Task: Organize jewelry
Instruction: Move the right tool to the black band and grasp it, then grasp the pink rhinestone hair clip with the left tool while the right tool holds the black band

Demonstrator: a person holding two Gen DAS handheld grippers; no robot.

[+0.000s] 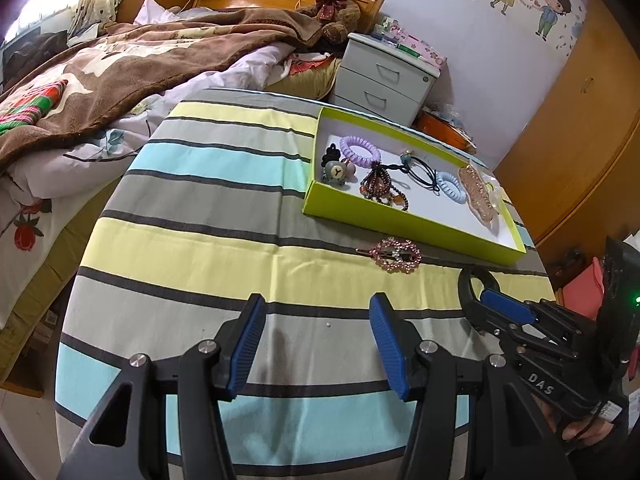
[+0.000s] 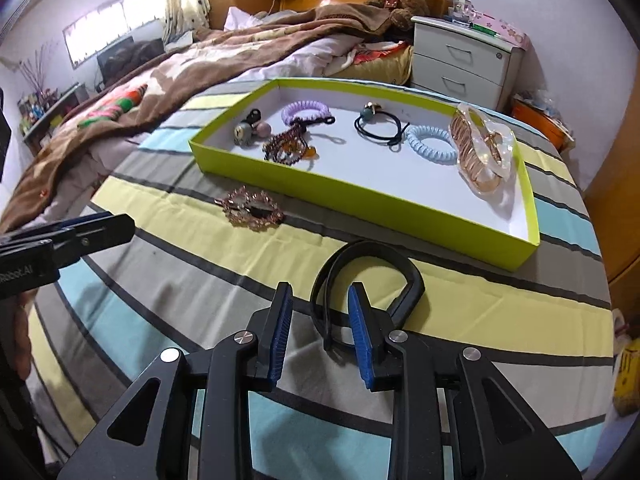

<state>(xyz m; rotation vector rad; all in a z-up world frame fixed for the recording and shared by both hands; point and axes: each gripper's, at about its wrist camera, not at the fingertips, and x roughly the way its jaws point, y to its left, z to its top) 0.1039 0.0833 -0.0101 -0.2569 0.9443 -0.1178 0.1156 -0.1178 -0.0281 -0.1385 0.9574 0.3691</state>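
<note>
The right gripper (image 2: 318, 320) has its 2 blue-padded fingers parted around one side of a black headband (image 2: 400, 276) that lies on the table, neither pad visibly pressing it. The left gripper (image 1: 316, 346) hovers over bare cloth with its fingers spread wide and nothing between them. The table wears a striped tablecloth (image 1: 224, 184) in bands of grey, pale yellow and light blue edged with dark lines. Just beyond the headband, a pink rhinestone hair clip (image 2: 251, 208) lies on a yellow stripe, near the front wall of a shallow lime-green tray (image 2: 360, 196) with a white floor. Inside the tray rest a purple coil hair tie (image 2: 306, 111), a blue coil hair tie (image 2: 432, 143), a black elastic (image 2: 382, 126), a dark beaded bracelet (image 2: 286, 148) and a large gold claw clip (image 2: 480, 152). Behind the table stands an unmade bed with a brown blanket (image 1: 132, 60), a teddy bear (image 1: 334, 4) against the wooden headboard, and a white 2-drawer nightstand (image 1: 384, 76) beside it.
</note>
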